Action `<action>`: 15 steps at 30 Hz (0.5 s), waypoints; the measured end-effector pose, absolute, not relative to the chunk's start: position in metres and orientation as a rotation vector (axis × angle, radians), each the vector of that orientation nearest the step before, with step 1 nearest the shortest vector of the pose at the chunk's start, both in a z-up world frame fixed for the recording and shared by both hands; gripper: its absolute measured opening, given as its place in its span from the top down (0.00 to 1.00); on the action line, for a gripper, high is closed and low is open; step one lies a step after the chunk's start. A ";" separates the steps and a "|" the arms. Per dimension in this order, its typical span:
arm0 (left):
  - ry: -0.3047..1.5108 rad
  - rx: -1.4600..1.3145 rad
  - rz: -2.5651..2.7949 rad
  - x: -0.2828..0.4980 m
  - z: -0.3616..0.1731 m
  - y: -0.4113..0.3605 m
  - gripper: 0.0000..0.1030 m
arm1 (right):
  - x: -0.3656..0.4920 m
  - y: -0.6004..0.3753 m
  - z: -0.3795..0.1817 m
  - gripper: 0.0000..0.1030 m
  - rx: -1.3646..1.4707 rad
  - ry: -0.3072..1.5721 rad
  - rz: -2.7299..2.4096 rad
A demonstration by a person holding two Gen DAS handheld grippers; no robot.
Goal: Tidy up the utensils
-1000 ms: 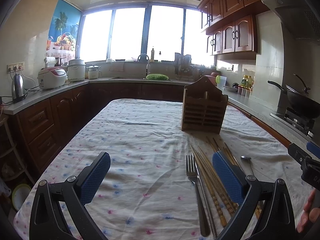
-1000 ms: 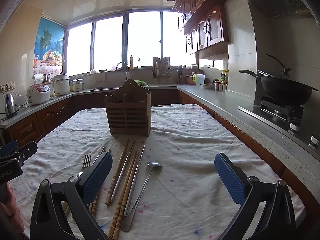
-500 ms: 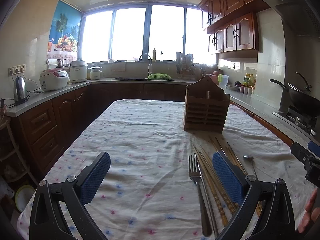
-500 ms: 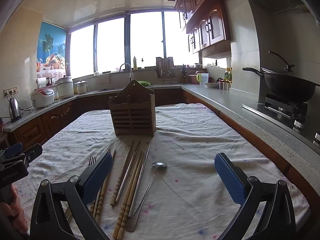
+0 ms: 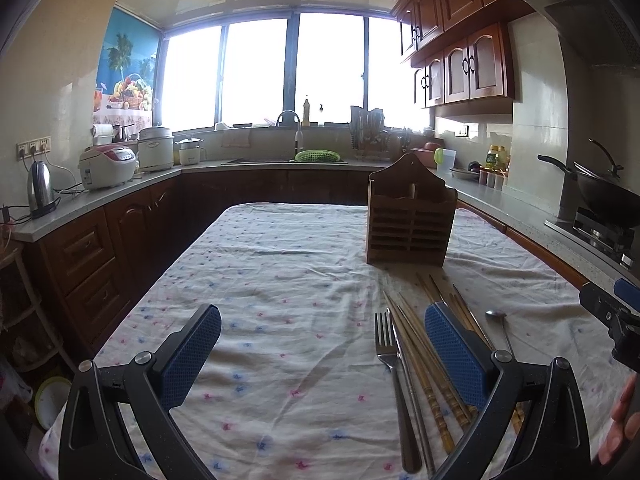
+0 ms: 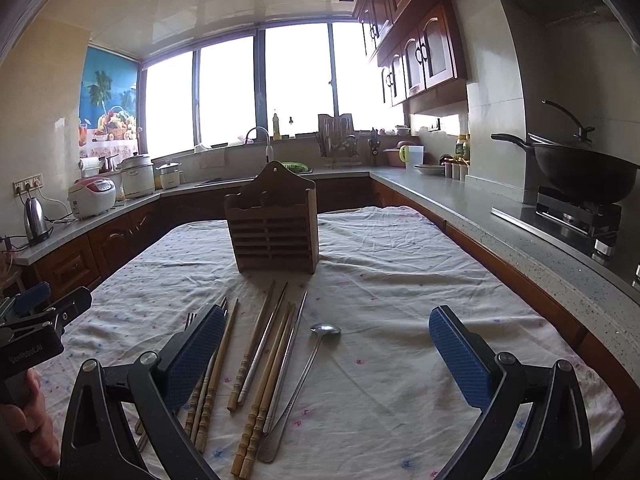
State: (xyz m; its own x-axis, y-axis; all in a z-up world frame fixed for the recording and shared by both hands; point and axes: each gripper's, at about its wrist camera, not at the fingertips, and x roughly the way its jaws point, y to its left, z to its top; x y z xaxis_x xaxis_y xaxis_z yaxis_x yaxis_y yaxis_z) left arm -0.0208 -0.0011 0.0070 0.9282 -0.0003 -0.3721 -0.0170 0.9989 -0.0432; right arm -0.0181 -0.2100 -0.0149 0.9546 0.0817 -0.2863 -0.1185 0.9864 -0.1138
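Left wrist view: the left gripper point(image 5: 322, 354) is spread wide and holds nothing, above a wrinkled white tablecloth point(image 5: 280, 280) with small printed flecks. A slatted wooden utensil holder point(image 5: 410, 220) stands upright toward the far right of the table; no contents are visible from here. In front of it lie a steel fork point(image 5: 394, 376), tines pointing away, and wooden chopsticks point(image 5: 424, 364) just beside it, partly hidden behind the right finger pad. A spoon point(image 5: 498, 322) lies further right. The cloth left of the utensils is bare as far as the table's left edge.

Right wrist view: the right gripper point(image 6: 332, 360) is also spread wide and holds nothing. The holder point(image 6: 274, 232) stands ahead at centre. Chopsticks point(image 6: 264, 360), wood and metal, fan out toward the camera, some touching. A long-handled steel spoon point(image 6: 308, 376) lies on their right. Bare cloth point(image 6: 400, 300) extends to the right edge, bordered by a speckled stone counter point(image 6: 520, 232). A black wok point(image 6: 580, 168) sits on the stove.
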 end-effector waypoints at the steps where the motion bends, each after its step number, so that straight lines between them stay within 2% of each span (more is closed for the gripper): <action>1: 0.382 -0.046 0.008 -0.021 0.007 -0.001 0.01 | -0.018 -0.210 -0.014 0.00 -0.128 0.286 0.103; 15: 0.434 -0.063 -0.021 -0.008 0.007 0.002 0.01 | -0.007 -0.217 -0.017 0.00 -0.081 0.338 0.140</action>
